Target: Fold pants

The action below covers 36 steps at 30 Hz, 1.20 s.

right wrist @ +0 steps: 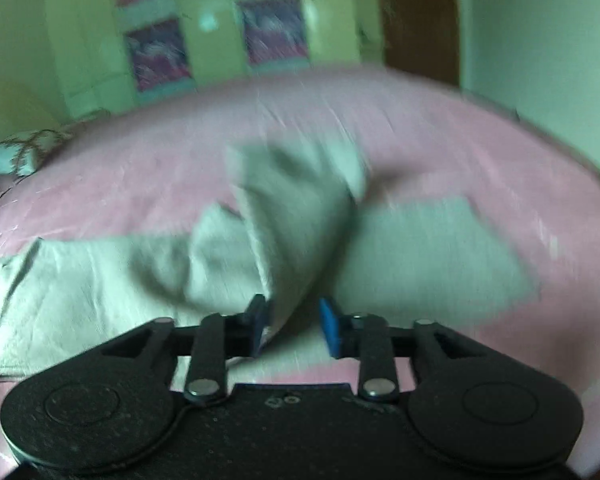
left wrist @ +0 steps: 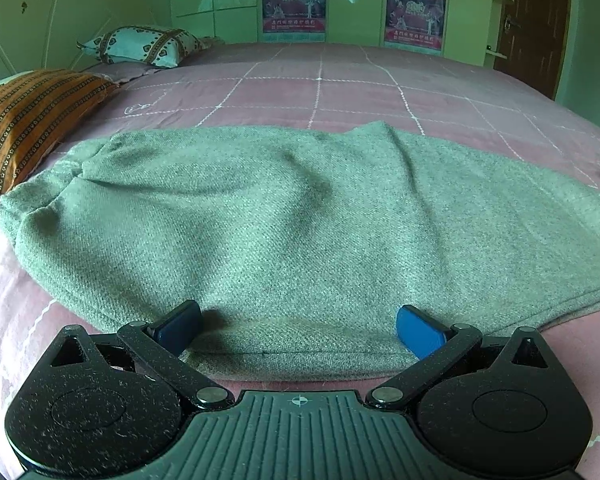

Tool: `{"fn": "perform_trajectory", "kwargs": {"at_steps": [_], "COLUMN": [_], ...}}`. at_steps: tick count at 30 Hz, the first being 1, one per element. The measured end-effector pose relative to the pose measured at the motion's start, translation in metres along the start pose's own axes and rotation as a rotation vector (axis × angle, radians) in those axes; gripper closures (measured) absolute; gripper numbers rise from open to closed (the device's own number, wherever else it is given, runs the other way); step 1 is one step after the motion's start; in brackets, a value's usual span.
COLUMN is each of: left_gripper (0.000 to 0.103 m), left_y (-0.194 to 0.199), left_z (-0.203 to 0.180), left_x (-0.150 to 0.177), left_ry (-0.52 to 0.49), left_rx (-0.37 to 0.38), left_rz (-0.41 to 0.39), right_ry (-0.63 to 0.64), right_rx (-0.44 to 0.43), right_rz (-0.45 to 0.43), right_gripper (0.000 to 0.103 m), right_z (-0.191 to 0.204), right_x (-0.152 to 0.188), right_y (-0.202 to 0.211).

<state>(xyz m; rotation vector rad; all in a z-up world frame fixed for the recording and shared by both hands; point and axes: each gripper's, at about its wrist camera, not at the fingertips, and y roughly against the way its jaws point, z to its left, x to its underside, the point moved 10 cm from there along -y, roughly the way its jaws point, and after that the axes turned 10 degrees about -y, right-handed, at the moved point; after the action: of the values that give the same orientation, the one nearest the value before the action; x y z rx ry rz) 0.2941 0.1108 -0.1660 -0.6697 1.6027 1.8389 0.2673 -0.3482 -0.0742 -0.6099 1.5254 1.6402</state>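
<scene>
The grey-green pants (left wrist: 284,220) are lying spread across the pink checked bedspread (left wrist: 380,92), near the front edge of the bed, with the hem or waistband edge closest to the left gripper (left wrist: 300,330). That left one is sitting low just over the near edge of the fabric, its two blue pads (left wrist: 418,334) standing wide apart, and nothing is being pinched between them; the cloth is just lying flat underneath. On the other side, the right gripper (right wrist: 294,328) is hanging over another part of the pants (right wrist: 296,216), and the whole view there is blurry, so details are rough. Its blue pads (right wrist: 328,328) are standing a little apart, and a raised fold of the cloth is coming down into the gap between them, brushing against the left-hand pad. It's not looking clamped, the right-hand pad is clear of the fabric. The rest of the pants on that side are lying rumpled, one flat patch off to the right and a longer stretch running off to the left. At the head of the bed an orange striped pillow (left wrist: 28,128) and a patterned white one (left wrist: 140,46) are sitting well away from the pants, and two posters (left wrist: 294,0) are hanging on the green cupboard doors behind.
</scene>
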Motion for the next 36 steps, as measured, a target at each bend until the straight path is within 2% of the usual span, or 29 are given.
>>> {"fn": "perform_trajectory", "kwargs": {"at_steps": [3,6,8,9,13,15,16,18,20,21,24,30,33,36], "left_gripper": [0.0,0.0,0.0,0.0,0.0,0.0,0.0,0.0,0.0,0.0,0.0,0.0,0.0,0.0], "left_y": [0.0,0.001,0.001,0.001,0.001,0.0,0.0,0.0,0.0,0.0,0.0,0.001,0.001,0.001], "left_z": [0.0,0.0,0.001,0.001,0.0,0.0,-0.001,-0.001,0.0,0.0,-0.001,-0.001,-0.001,-0.001], "left_x": [0.0,0.0,-0.001,-0.001,0.0,0.001,0.001,0.001,0.001,0.001,0.001,0.001,0.001,0.001], "left_ry": [0.0,-0.004,-0.005,-0.004,-0.009,-0.011,-0.012,-0.014,-0.014,-0.014,-0.016,-0.019,-0.02,-0.019], "left_rx": [-0.001,0.008,0.016,0.018,0.011,0.008,0.008,0.01,0.015,0.014,0.003,0.011,0.01,0.011], "left_rz": [0.001,0.005,0.008,0.008,-0.003,-0.008,-0.009,-0.007,-0.007,-0.008,-0.013,-0.009,-0.007,-0.006], "right_ry": [0.148,0.264,0.295,0.244,-0.042,-0.283,-0.388,-0.452,-0.503,-0.492,-0.484,-0.738,-0.794,-0.825], "right_rx": [0.0,0.042,0.076,0.081,0.101,0.073,0.064,0.076,0.021,0.017,-0.007,-0.002,0.035,0.033], "right_rz": [0.009,0.034,0.087,0.099,0.04,0.067,0.088,0.114,0.089,0.066,0.02,0.049,0.042,0.091], "right_gripper": [0.079,0.078,0.091,0.103,0.103,0.103,0.097,0.103,0.103,0.09,0.087,0.087,0.085,0.087], "right_z": [0.025,0.04,0.038,0.029,-0.021,-0.062,-0.082,-0.107,-0.115,-0.116,-0.115,-0.155,-0.172,-0.176], "right_x": [-0.011,-0.016,-0.013,-0.016,-0.018,0.001,0.015,0.033,0.032,0.027,0.014,0.013,0.009,0.001], "right_y": [-0.025,-0.052,-0.065,-0.067,-0.033,-0.021,-0.021,-0.021,-0.012,-0.006,-0.001,-0.025,-0.043,-0.06]}}
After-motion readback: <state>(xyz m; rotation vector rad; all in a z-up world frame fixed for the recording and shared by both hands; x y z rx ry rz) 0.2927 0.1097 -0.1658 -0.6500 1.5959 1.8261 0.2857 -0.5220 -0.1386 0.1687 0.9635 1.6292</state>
